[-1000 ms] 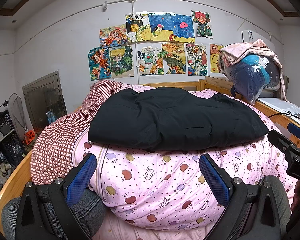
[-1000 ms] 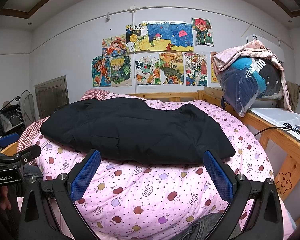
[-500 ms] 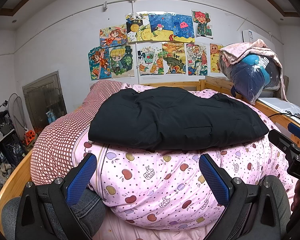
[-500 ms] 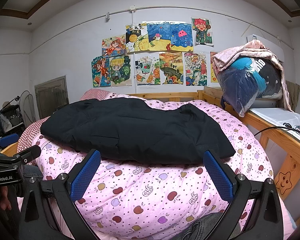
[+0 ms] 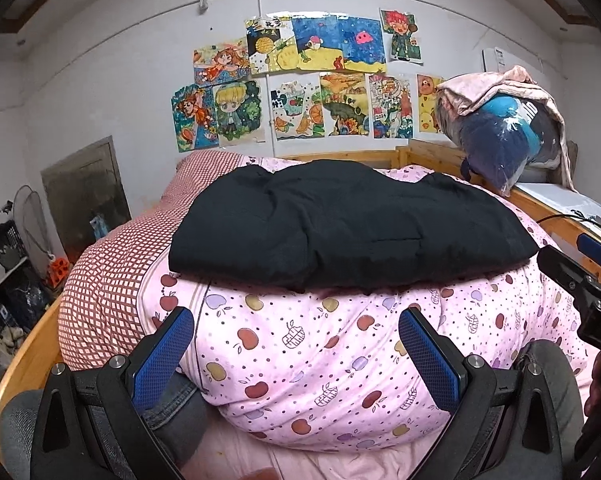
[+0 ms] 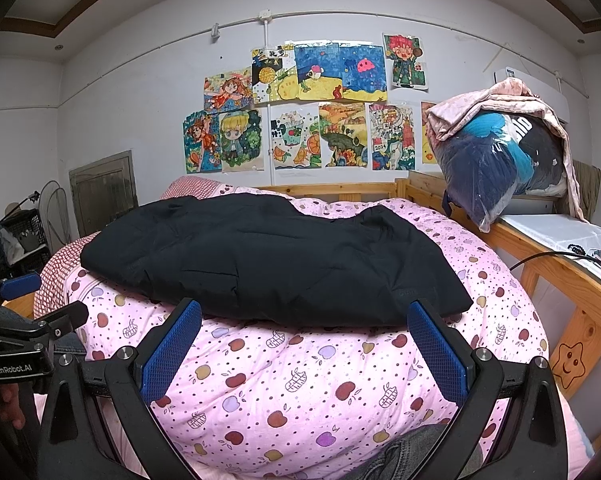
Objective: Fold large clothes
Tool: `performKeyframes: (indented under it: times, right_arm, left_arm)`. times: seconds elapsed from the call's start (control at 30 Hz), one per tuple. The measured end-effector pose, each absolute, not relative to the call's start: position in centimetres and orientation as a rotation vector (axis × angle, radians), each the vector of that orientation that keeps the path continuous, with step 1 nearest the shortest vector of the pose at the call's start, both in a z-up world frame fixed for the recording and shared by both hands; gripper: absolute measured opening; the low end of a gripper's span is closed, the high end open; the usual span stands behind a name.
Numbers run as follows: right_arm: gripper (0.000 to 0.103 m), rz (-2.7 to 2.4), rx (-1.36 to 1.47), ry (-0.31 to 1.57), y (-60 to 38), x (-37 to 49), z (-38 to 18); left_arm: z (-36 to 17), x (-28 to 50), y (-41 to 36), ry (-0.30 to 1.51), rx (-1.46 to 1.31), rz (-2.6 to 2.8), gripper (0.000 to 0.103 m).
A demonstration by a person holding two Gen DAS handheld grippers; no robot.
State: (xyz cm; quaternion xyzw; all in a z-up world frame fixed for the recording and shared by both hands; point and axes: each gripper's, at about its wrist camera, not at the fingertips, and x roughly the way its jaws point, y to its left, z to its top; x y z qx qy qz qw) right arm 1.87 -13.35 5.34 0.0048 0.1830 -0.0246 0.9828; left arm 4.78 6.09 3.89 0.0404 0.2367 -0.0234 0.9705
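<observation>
The bulky black padded jacket (image 5: 348,224) lies atop the pink apple-print quilt (image 5: 324,344); the left gripper (image 5: 296,344) hangs spread, empty. From the right wrist, the right gripper (image 6: 304,340) gapes too (nothing held); pinch both near hem corners evenly.

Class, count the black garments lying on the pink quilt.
1: a black garment sprawled across the top of the pink quilt, touched by neither claw. Its folds could hide another.

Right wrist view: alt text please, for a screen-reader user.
A black garment lies spread on a pink apple-print quilt, untouched; the open right gripper hovers short of it. Drawings cover the far wall.
</observation>
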Motion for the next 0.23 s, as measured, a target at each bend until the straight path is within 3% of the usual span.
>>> performKeyframes:
  times: [0.23]
  right_arm:
    - [0.101, -0.052, 0.012, 0.369, -13.35, 2.03, 5.36]
  left_arm:
    - [4.03, 4.46, 6.64, 0.478, 0.090, -0.056, 0.103]
